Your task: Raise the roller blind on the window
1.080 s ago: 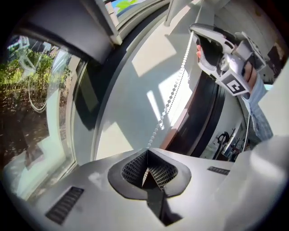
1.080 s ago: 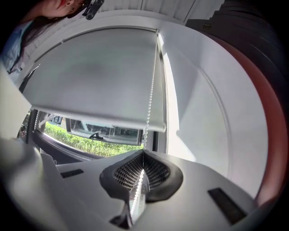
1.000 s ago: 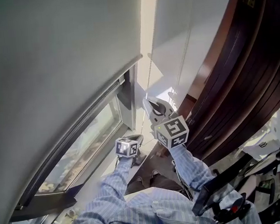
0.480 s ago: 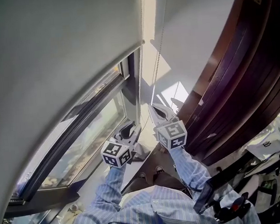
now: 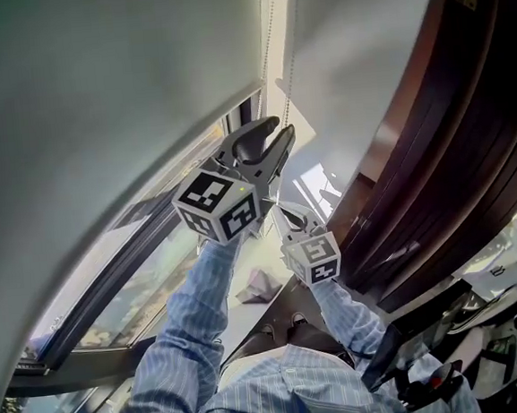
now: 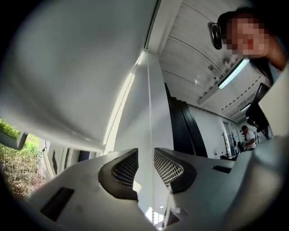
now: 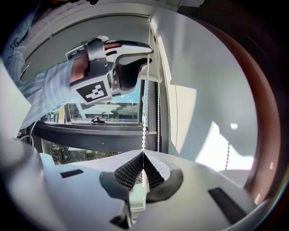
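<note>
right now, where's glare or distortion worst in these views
Left gripper view: dark fisheye corners, thin white bead chain nearly washed out; right gripper view: chain crisp, sunlit wall patch glares; head view: grey roller blind's edge bows.

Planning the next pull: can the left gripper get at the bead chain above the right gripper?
Likely yes: the left gripper has just been opening its jaws, and the bead chain already runs between them, above the shut right gripper.

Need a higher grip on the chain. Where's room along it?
Free: above the left tongs, between roller blind and white wall. Their jaws have just been opening, bead chain between them. Crowded: below, down to the right tongs, shut on it.
</note>
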